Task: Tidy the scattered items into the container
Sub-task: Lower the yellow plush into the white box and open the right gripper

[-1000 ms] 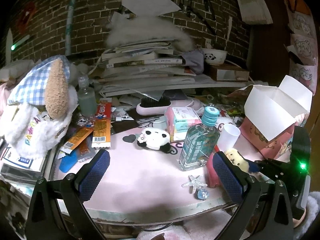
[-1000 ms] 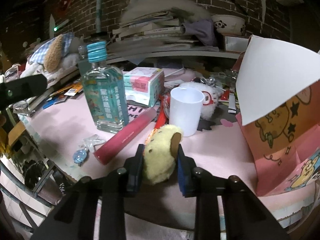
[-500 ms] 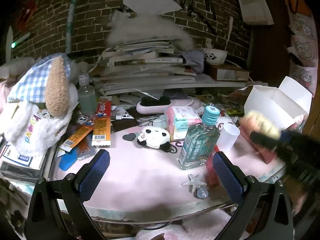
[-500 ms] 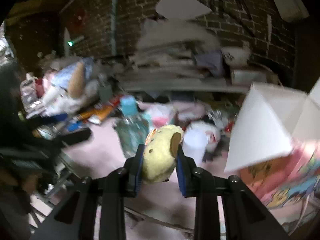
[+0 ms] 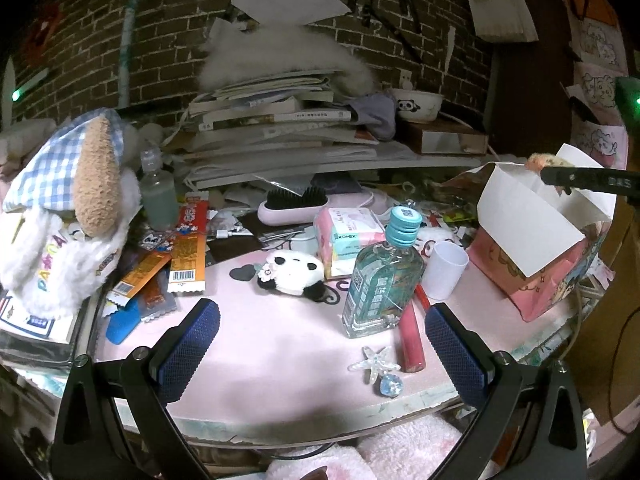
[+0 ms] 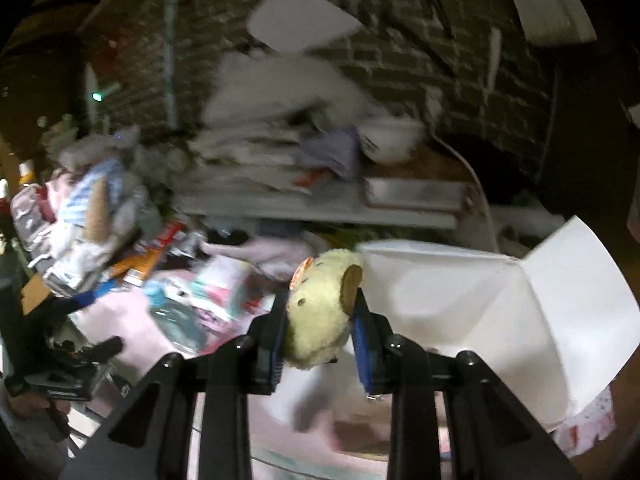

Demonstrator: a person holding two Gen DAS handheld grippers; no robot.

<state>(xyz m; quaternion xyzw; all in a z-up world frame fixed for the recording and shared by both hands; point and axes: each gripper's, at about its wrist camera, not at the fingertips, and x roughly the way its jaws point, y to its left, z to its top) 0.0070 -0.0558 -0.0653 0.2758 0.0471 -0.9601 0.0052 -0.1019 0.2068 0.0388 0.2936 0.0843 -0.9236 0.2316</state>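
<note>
Item: small yellow plush toy (image 6: pixel 320 312), soft, light; we judged mid-body the best hold. Right gripper (image 6: pixel 320 344) clamped it above the open pink paper box (image 6: pixel 460 304). Left gripper (image 5: pixel 320 344) hung wide, empty.

A: Left wrist view, dim room: light falls from above onto the pink worktop (image 5: pixel 280 344), brightest at its centre, while the brick wall (image 5: pixel 168 40) fades to black at the rounded fisheye corners.

B: Sharp there; the left tool (image 5: pixel 320 356) throws a soft shadow under its pads.

A: Right wrist view: heavy motion blur smears the background.

B: Only the right tool (image 6: pixel 320 332) and the yellow plush (image 6: pixel 320 308) stay crisp. A green lamp (image 6: pixel 97 97) glows at left.
</note>
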